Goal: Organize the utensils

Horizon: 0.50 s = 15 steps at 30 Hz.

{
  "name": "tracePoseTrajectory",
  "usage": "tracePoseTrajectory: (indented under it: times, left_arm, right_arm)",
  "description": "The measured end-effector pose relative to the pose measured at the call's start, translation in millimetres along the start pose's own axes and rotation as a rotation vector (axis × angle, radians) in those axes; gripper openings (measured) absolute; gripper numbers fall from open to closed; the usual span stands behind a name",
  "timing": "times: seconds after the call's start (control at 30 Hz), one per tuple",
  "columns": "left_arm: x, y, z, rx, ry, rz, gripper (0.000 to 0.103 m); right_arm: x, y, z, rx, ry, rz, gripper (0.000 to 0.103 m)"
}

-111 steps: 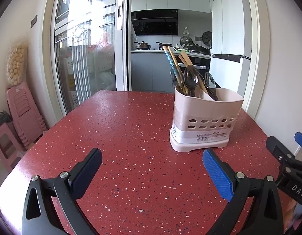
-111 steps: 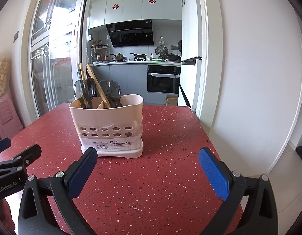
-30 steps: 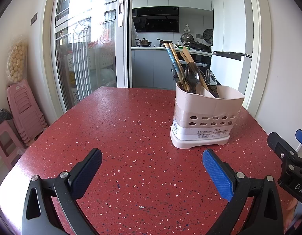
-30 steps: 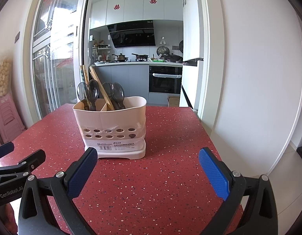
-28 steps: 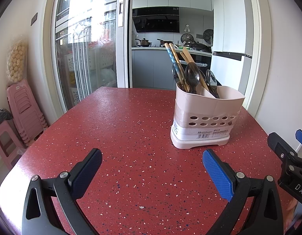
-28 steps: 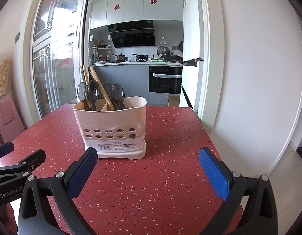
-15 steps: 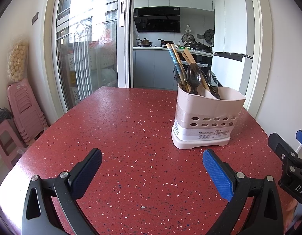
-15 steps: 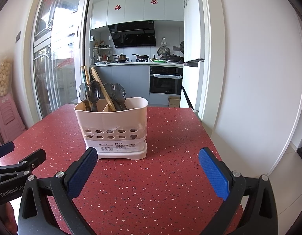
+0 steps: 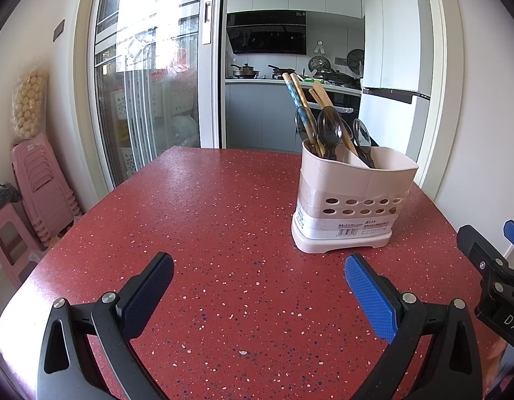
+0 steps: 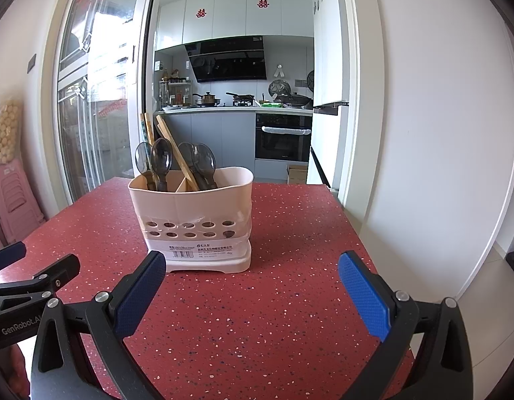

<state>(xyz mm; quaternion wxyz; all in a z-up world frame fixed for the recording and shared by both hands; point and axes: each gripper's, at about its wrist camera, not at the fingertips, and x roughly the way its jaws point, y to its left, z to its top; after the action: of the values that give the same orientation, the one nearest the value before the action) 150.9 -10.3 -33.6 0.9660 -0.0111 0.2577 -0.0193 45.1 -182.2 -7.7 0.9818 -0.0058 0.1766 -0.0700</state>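
A pale pink utensil holder (image 9: 350, 200) stands on the red speckled table (image 9: 223, 220), and also shows in the right wrist view (image 10: 193, 223). It has two compartments holding dark spoons (image 9: 328, 131) (image 10: 161, 161) and wooden chopsticks (image 9: 300, 100) (image 10: 171, 143). My left gripper (image 9: 258, 283) is open and empty, low over the table, with the holder ahead to its right. My right gripper (image 10: 251, 283) is open and empty, with the holder just ahead near its left finger.
Stacked pink stools (image 9: 40, 183) stand left of the table by a glass sliding door (image 9: 150, 93). The table's right edge (image 10: 353, 230) runs beside a white wall. A kitchen lies behind through the doorway.
Both grippers have drifted a little closer to the holder, most clearly the right one. Both stay open and empty.
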Motion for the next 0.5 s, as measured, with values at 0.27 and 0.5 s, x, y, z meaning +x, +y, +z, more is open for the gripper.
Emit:
tracePoseTrajectory:
  times: [0.27,0.5]
  left_arm:
    - [0.3,0.2,-0.4,0.004,0.003,0.003,0.103]
    - [1.3,-0.2,-1.3,0.005,0.006,0.009,0.103]
  right_arm:
    - [0.0,0.0,0.3,-0.001,0.000,0.000,0.103]
    - [-0.7,-0.1,1.8,-0.004,0.001,0.002,0.103]
